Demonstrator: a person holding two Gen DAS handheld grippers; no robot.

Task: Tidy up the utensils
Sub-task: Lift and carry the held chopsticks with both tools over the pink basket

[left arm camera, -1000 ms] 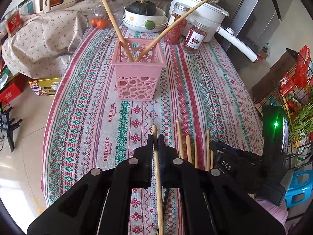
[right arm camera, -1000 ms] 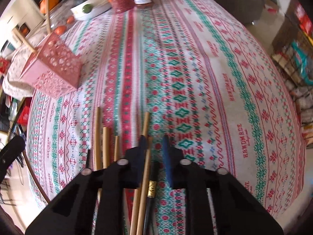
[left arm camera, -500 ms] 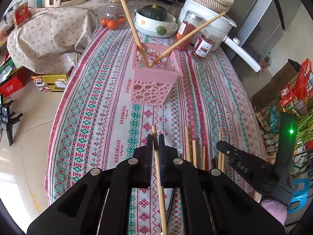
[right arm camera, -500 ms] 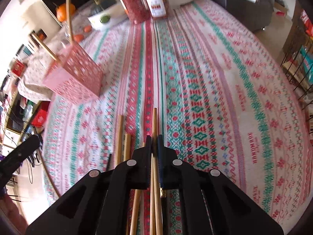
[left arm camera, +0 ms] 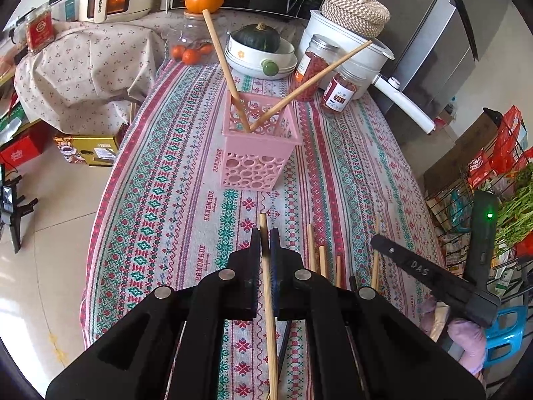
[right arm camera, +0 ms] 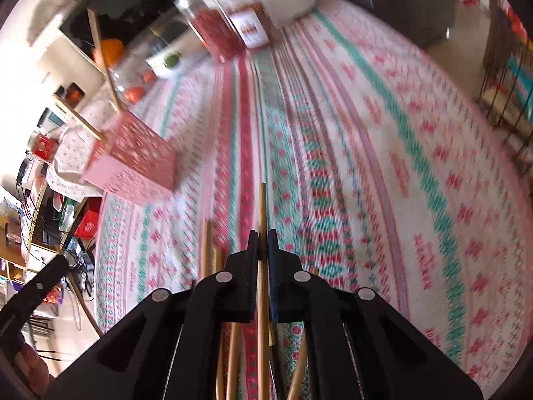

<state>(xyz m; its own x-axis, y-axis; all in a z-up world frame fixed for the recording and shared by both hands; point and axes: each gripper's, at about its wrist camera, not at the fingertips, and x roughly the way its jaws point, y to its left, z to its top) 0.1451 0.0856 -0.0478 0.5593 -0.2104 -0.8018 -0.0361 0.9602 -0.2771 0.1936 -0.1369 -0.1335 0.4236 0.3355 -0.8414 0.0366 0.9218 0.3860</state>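
Observation:
A pink perforated basket [left arm camera: 256, 153] stands mid-table with two wooden chopsticks [left arm camera: 222, 56] leaning out of it; it shows blurred at the left of the right wrist view [right arm camera: 133, 163]. My left gripper [left arm camera: 265, 243] is shut on a wooden chopstick [left arm camera: 268, 300], held above the cloth in front of the basket. My right gripper [right arm camera: 263, 243] is shut on another wooden chopstick [right arm camera: 263, 213], lifted off the table. Several loose chopsticks [left arm camera: 319, 256] lie on the cloth near the front edge, to the right of my left gripper, and also show in the right wrist view [right arm camera: 208, 246]. The right gripper's body shows in the left wrist view [left arm camera: 429, 276].
A patterned tablecloth [left arm camera: 160, 200] covers the table. At the far end stand two jars of red contents [left arm camera: 314, 66], stacked bowls with a squash [left arm camera: 260, 50], a white pot [left arm camera: 346, 36] with a long handle and a glass jar of oranges [left arm camera: 191, 50]. Floor lies left; a wire rack [left arm camera: 466, 200] is at right.
My right gripper closed on a chopstick and lifted it from the pile. My left gripper rose and pulled back from the basket, still holding its chopstick.

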